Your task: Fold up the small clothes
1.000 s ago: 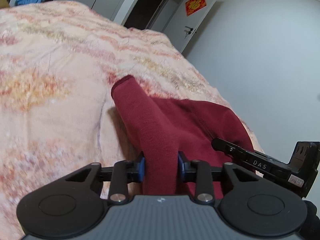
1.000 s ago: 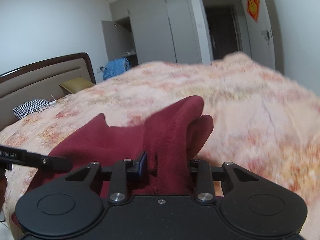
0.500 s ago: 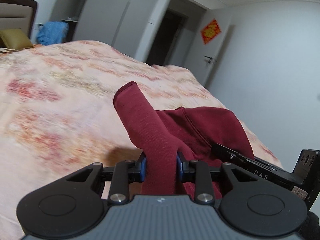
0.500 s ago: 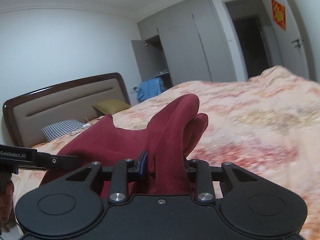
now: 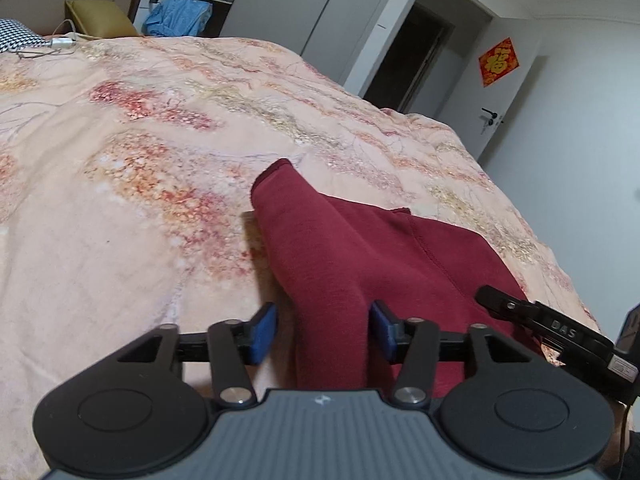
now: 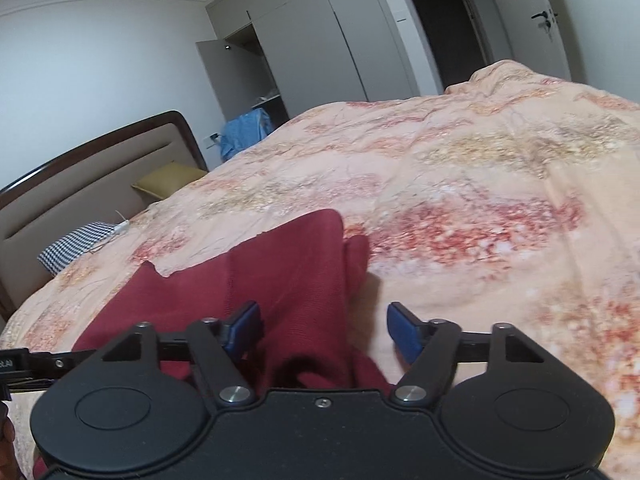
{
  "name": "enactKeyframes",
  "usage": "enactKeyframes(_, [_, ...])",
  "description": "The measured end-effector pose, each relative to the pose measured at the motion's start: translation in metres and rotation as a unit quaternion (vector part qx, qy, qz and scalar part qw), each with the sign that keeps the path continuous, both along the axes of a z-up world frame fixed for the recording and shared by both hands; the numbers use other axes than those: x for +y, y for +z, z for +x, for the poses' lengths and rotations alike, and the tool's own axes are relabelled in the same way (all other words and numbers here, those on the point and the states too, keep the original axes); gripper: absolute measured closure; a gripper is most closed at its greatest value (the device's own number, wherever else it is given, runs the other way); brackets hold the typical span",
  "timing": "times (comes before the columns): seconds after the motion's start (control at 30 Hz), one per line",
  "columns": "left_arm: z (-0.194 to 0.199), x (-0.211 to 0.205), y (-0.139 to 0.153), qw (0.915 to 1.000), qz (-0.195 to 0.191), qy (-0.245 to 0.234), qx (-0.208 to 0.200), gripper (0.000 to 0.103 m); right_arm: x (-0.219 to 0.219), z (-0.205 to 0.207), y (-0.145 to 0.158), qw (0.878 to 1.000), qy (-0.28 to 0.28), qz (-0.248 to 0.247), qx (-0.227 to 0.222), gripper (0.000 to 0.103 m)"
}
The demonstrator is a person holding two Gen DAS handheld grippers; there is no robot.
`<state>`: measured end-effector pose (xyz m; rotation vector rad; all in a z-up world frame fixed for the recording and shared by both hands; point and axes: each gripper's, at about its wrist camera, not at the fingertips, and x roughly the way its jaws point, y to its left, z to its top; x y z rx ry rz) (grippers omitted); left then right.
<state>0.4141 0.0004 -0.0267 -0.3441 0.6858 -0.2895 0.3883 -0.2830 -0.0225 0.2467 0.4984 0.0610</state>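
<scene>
A dark red garment (image 5: 360, 256) lies on the peach floral bedspread (image 5: 140, 168). In the left wrist view a fold of it runs between my left gripper's (image 5: 324, 330) blue pads, which stand apart and open. In the right wrist view the garment (image 6: 280, 280) lies flat on the bedspread (image 6: 480, 208), a ridge of it between my right gripper's (image 6: 326, 330) open blue pads, nearer the left pad. The right gripper's finger (image 5: 540, 320) shows at the lower right of the left wrist view.
A headboard (image 6: 80, 184), an olive cushion (image 6: 168, 178) and a checked pillow (image 6: 76, 240) are at the bed's head. A blue cloth (image 6: 244, 130) hangs by an open wardrobe (image 6: 320, 40). A door with a red sign (image 5: 498, 62) is beyond the bed's foot.
Both grippers were shut on the red garment and held it up. Now both have opened and the garment has dropped onto the bedspread.
</scene>
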Motion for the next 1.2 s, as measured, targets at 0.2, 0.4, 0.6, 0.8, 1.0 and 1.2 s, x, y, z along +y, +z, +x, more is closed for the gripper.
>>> enactKeyframes(0.2, [-0.009,0.001,0.010,0.9998,0.015,0.014,0.006,0.012,-0.002,-0.019,0.016,1.000,-0.008,-0.020,-0.019,0.007])
enactKeyframes(0.4, [-0.042,0.000,0.041,0.9990,0.019,0.035,-0.020,0.000,0.011,-0.061,0.048,0.997,0.011,-0.039,-0.060,0.001])
enactKeyframes(0.6, [-0.100,-0.004,0.069,0.9966,0.027,0.056,-0.054,0.000,0.028,-0.122,0.074,0.993,0.033,-0.061,-0.094,0.001])
enactKeyframes(0.8, [-0.163,-0.011,0.081,0.9936,0.043,0.065,-0.081,0.000,0.048,-0.192,0.085,0.988,0.045,-0.085,-0.119,0.001])
enactKeyframes(1.0, [-0.222,-0.017,0.077,0.9922,0.059,0.064,-0.090,0.000,0.061,-0.256,0.074,0.988,0.025,-0.080,-0.132,0.001])
enactKeyframes(1.2, [-0.267,-0.016,0.067,0.9887,0.081,0.072,-0.104,0.000,0.073,-0.302,0.059,0.985,0.002,-0.094,-0.146,0.001])
